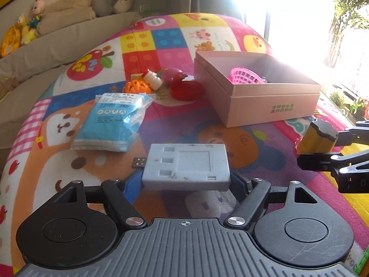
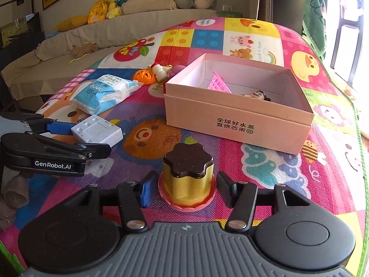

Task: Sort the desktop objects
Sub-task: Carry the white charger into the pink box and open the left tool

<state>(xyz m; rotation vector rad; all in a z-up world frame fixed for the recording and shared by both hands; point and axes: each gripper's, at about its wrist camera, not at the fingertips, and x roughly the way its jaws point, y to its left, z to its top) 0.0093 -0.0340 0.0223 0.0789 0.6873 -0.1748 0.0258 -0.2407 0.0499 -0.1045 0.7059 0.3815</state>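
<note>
My left gripper (image 1: 186, 180) is shut on a white plastic charger block (image 1: 186, 166) and holds it just above the colourful play mat (image 1: 161, 124); it also shows in the right wrist view (image 2: 96, 131). My right gripper (image 2: 184, 189) straddles a yellow toy pudding with a brown lid (image 2: 188, 175) on a pink base; its jaws stand close on both sides, with small gaps showing. The pudding shows between those jaws in the left wrist view (image 1: 318, 136). A pink cardboard box (image 2: 237, 120) stands open behind, holding a pink toy basket (image 2: 219, 84) and a small figure (image 2: 258, 94).
A blue-white packet (image 1: 110, 122) lies left of the box. Behind it sit an orange toy (image 1: 137, 86), a white toy bottle (image 1: 153, 78), a pink toy fruit (image 1: 173, 73) and a red round toy (image 1: 186, 90). A sofa with plush toys (image 2: 110, 7) is behind the mat.
</note>
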